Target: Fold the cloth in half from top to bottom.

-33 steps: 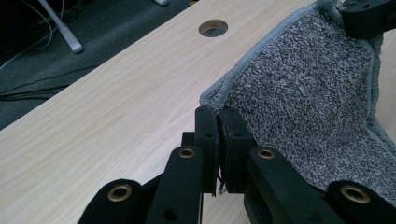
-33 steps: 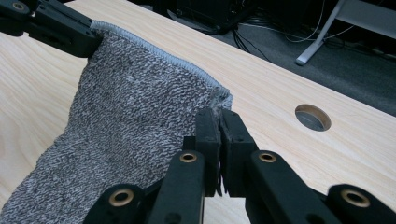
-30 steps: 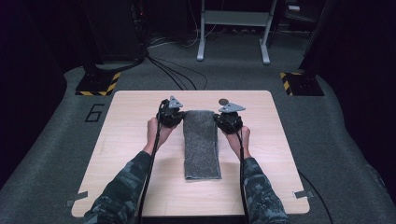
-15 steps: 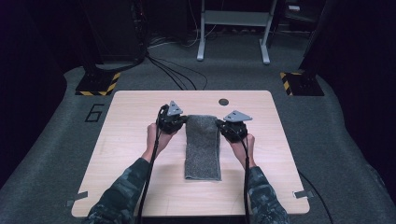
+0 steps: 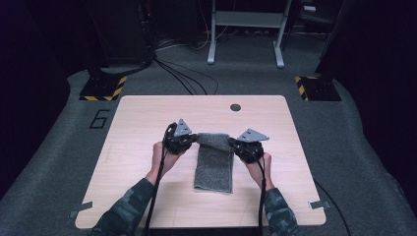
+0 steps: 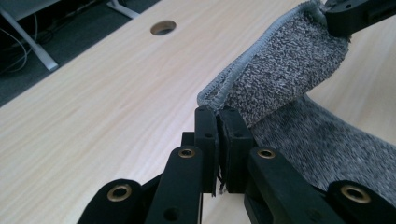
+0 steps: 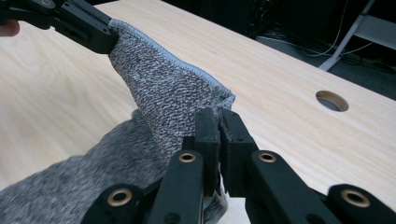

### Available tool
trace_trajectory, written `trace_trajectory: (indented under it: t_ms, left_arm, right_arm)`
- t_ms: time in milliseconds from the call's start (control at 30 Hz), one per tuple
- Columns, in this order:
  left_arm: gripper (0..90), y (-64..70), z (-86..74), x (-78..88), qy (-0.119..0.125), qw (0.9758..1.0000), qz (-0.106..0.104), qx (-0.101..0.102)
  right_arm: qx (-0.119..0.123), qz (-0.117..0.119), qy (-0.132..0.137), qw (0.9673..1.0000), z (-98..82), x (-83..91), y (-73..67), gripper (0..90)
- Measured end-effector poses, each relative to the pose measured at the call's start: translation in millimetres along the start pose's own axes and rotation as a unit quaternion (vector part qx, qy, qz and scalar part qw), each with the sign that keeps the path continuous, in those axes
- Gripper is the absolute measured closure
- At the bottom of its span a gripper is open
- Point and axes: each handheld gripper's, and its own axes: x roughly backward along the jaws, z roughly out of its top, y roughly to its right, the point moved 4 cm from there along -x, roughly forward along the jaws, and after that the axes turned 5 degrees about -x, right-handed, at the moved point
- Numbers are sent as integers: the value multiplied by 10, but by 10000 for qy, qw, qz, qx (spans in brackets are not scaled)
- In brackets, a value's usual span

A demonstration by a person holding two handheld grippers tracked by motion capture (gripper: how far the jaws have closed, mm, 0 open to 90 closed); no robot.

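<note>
Wood table (image 5: pixel 147 187): both grippers' jaws clamped on grey towel (image 5: pixel 214 169) corners.

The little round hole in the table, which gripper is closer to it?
Right. The right gripper sits just below the hole; the left gripper is farther to its left. Both pinch the towel.

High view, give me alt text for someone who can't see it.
A person at a light wooden table holds the far end of a grey towel off the surface, the left gripper and the right gripper each shut on a far corner. The near end lies flat on the table; dark carpet surrounds it.
</note>
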Motion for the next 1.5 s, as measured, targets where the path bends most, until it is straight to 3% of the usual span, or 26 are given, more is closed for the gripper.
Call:
trace_trajectory:
  t_ms: [400, 533, 700, 867, 933, 1133, 1233, 1333, 1500]
  left_arm:
    - [862, 294, -234, 31, -205, 9993, -223, -202]
    - [862, 385, -336, 9, -319, 9988, -342, -166]
    - [861, 466, -416, 37, -272, 9987, -431, -80]
    - [859, 544, -443, 82, -243, 9985, -465, -119]
    - [855, 569, -466, 88, -270, 9982, -512, -131]
    - [828, 632, -572, 101, -404, 9967, -701, -12]
    - [746, 642, -646, 114, -502, 9948, -875, 109]
    - [603, 620, -700, 192, -548, 9928, -1029, 289]
    - [436, 476, -644, 319, -401, 9949, -803, 461]
  right_arm:
    - [121, 164, -231, 9995, -329, 135, -187, 868]
    - [166, 248, -391, 9988, -435, 166, -249, 867]
    - [122, 289, -368, 9988, -533, 235, -289, 864]
    - [82, 330, -354, 9988, -591, 319, -353, 859]
    - [186, 381, -352, 9985, -599, 356, -369, 857]
    - [151, 531, -460, 9974, -692, 420, -502, 832]
    - [72, 837, -557, 9949, -755, 458, -575, 722]
    - [-71, 1041, -505, 9933, -794, 532, -594, 615]
    - [-621, 1015, -190, 9927, -759, 636, -402, 511]
